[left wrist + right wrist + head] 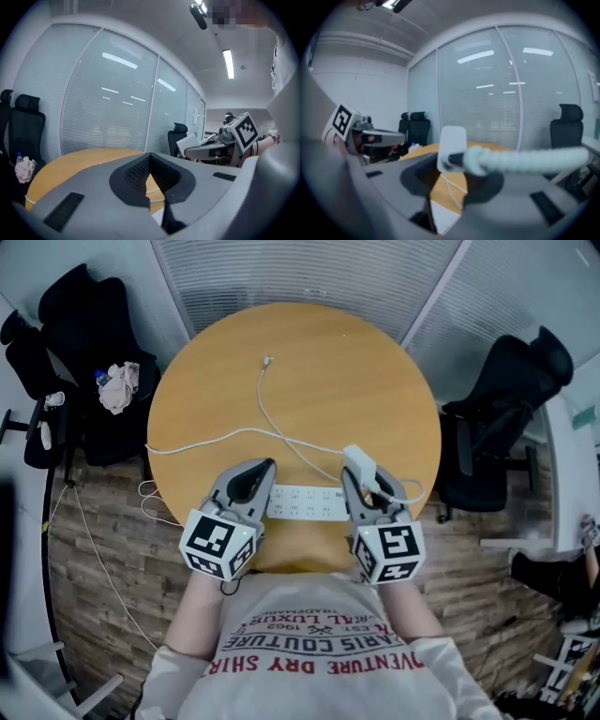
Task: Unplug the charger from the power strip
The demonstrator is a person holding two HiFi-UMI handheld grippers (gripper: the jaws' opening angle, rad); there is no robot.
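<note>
A white power strip [305, 503] lies on the round wooden table [300, 371], near its front edge. Above the strip's right end, my right gripper [362, 480] is shut on the white charger [358, 463]. In the right gripper view the charger [451, 143] stands upright between the jaws of my right gripper [450, 174]. Its thick white cable [525, 159] runs off to the right. In the head view the cable [281, 432] trails across the table to a loose plug at the far side. My left gripper [265, 468] hovers over the strip's left end, shut and empty. Its fingertips [154, 202] meet.
The strip's own white cord [187, 443] runs off the table's left edge to the wooden floor. A black office chair [94, 352] with a cloth and a bottle on it stands at the left. Another chair [497, 418] stands at the right. Glass walls with blinds lie behind.
</note>
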